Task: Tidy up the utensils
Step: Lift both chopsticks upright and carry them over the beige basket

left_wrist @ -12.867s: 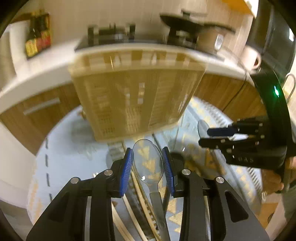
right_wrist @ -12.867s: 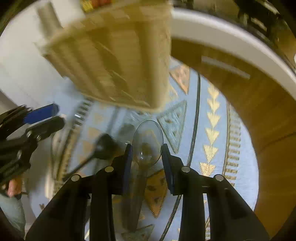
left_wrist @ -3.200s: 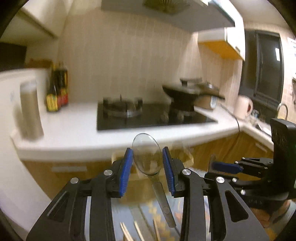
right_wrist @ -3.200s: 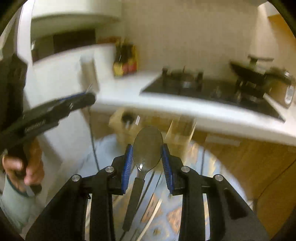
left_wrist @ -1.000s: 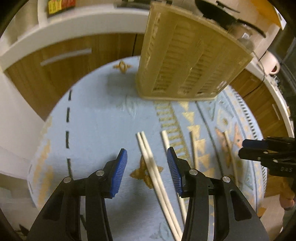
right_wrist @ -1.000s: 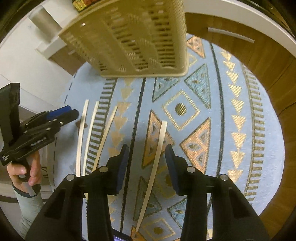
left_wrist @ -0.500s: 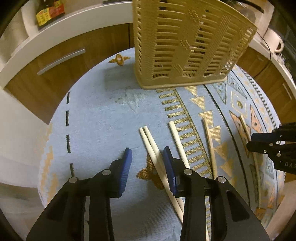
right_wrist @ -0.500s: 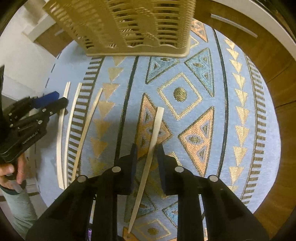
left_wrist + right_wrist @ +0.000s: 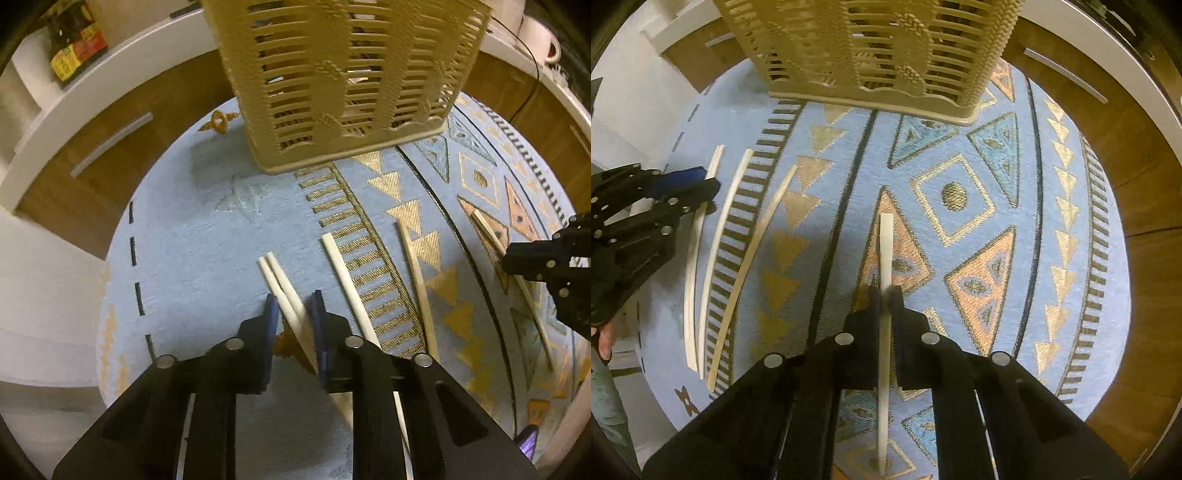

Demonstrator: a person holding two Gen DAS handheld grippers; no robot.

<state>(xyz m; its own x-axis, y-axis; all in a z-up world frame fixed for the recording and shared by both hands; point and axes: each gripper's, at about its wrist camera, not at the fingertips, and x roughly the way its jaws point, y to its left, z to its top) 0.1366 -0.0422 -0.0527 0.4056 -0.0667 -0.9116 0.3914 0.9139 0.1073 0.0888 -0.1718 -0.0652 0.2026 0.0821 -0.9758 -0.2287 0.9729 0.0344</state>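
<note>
Both spoons are gone since earlier; my right gripper now clamps a single chopstick below the basket, left gripper closing around paired chopsticks.

Both grippers point steeply downward. The left gripper is closing, its blue pads flanking a pair of chopsticks. The right gripper is clamped tight on a single chopstick. A hand grips the left tool's handle.
</note>
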